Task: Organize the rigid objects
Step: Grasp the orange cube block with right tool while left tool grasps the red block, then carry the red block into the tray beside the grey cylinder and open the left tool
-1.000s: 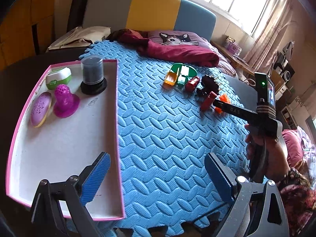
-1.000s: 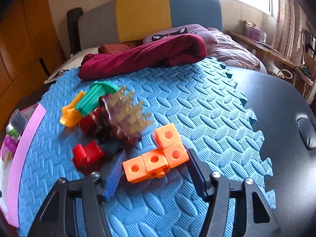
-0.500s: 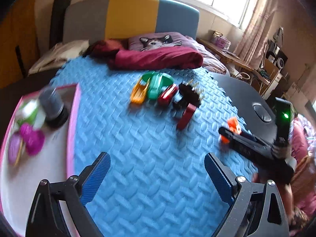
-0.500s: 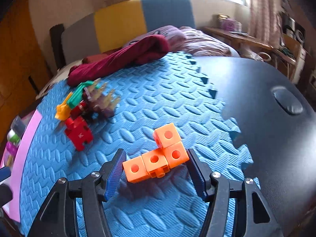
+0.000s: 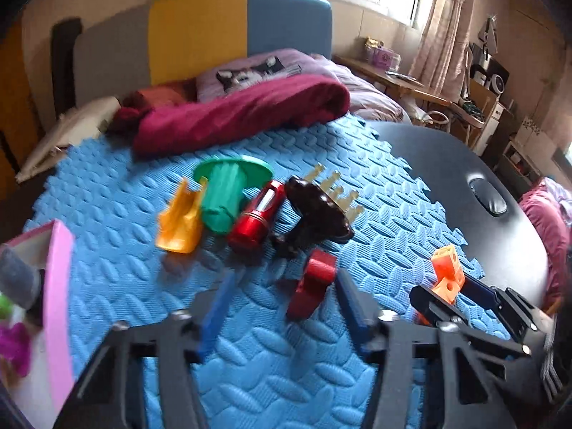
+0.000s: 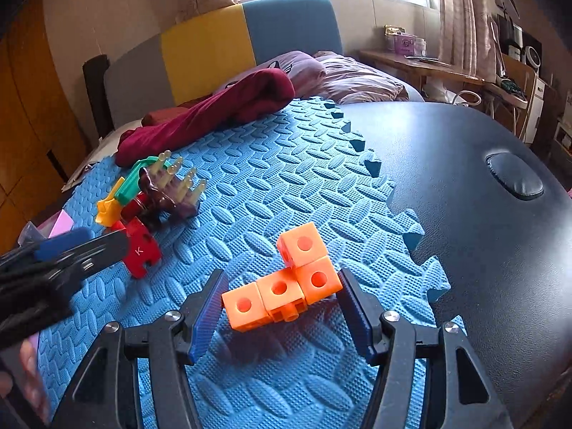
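An orange L-shaped block of linked cubes (image 6: 286, 286) sits between the fingers of my right gripper (image 6: 282, 307), which looks shut on it above the blue foam mat (image 6: 286, 193); it also shows in the left wrist view (image 5: 447, 275). My left gripper (image 5: 286, 307) is open over the mat, with a red puzzle-shaped piece (image 5: 312, 286) just inside its right finger. Beyond lie a yellow scoop (image 5: 178, 221), a green funnel-like toy (image 5: 225, 193), a red cylinder (image 5: 255, 220) and a dark brown bristled brush (image 5: 318, 214).
A pink-rimmed white tray (image 5: 59, 286) at the left edge holds a grey jar, a purple item and a green item. The black round table (image 6: 482, 196) lies bare right of the mat. A maroon cloth (image 5: 243, 118) lies at the mat's far edge.
My left gripper has swung right from the tray toward the toy pile and narrowed beside the red piece. My right gripper has kept the orange block between its fingers and drawn back toward the mat's right edge.
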